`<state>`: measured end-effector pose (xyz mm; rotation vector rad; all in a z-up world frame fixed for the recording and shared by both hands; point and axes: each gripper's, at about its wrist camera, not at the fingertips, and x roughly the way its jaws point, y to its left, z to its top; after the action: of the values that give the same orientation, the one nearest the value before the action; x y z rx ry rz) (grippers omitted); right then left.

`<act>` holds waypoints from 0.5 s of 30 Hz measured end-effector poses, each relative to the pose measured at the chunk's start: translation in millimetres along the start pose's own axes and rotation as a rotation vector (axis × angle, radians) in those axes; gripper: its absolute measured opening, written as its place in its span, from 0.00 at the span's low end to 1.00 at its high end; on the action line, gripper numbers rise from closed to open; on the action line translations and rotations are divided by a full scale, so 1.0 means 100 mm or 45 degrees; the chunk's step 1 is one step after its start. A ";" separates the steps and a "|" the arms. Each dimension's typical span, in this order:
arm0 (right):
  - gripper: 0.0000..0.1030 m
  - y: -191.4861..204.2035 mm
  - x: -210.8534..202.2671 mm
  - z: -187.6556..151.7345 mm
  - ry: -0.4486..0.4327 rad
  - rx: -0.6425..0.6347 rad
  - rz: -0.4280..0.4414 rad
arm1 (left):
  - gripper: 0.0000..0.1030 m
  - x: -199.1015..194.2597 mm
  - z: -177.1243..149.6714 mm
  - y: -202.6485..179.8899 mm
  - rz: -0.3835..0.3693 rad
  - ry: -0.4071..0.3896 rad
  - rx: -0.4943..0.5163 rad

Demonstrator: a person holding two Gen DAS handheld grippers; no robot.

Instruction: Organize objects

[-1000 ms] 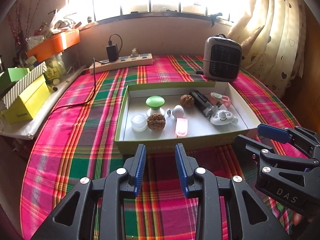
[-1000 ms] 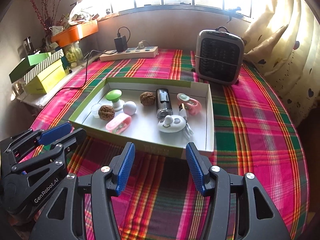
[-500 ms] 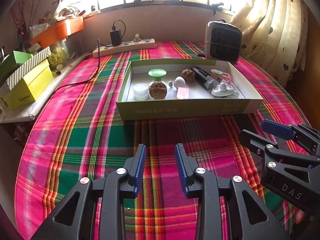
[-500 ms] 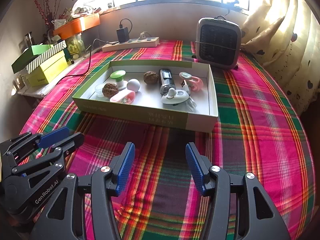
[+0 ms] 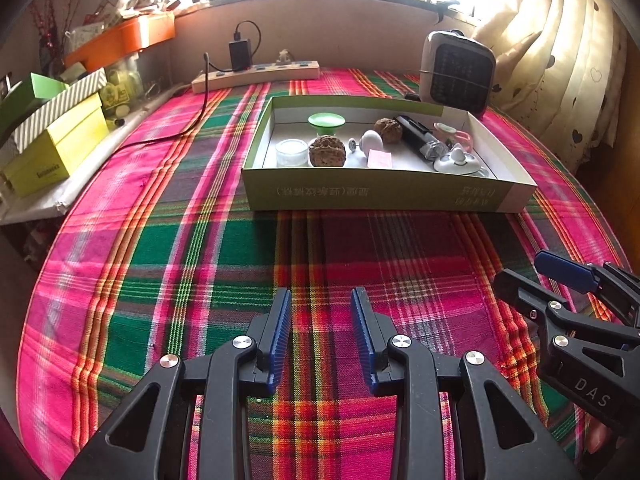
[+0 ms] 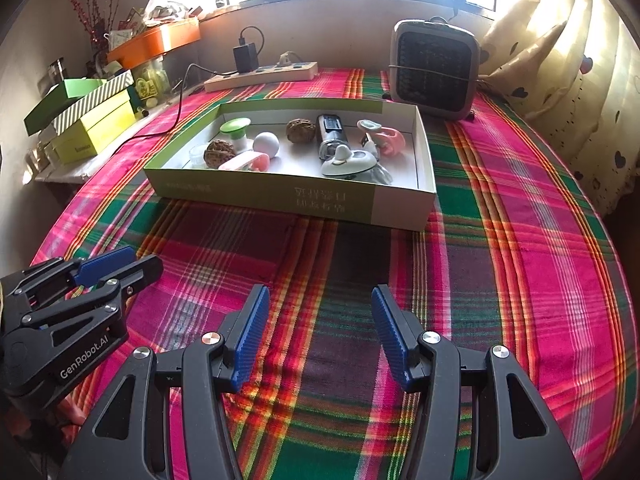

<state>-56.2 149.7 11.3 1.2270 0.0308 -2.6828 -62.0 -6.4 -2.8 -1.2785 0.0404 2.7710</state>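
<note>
Across the upper centre of both views lies a shallow green-sided cardboard tray on a plaid tablecloth. Its white floor holds, from frame left to right in the right wrist view: a clear small cup, a large walnut, a green-capped white knob, a pink clip, a white ball, a second walnut, a black-and-silver cylindrical device, a white domed gadget and a pink-and-white piece. Bottom centre, the left gripper has jaws moderately parted and holds nothing; the right gripper gapes wider, also empty. Both hover over cloth, well apart from the tray. Behind the tray stand a small heater and a power strip.
</note>
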 end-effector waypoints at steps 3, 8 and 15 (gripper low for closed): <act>0.52 -0.01 0.01 -0.01 0.012 0.005 -0.011 | 0.30 0.00 0.00 -0.01 0.001 0.004 0.009; 0.53 -0.02 0.02 -0.04 0.038 0.007 -0.035 | 0.36 0.00 0.01 -0.03 -0.005 0.009 0.028; 0.58 -0.05 0.02 -0.06 0.047 0.005 -0.067 | 0.37 0.01 0.01 -0.04 -0.004 0.010 0.026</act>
<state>-53.9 155.1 6.1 1.2950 0.0640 -2.7057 -63.0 -2.8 -3.5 -1.2831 0.0670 2.7556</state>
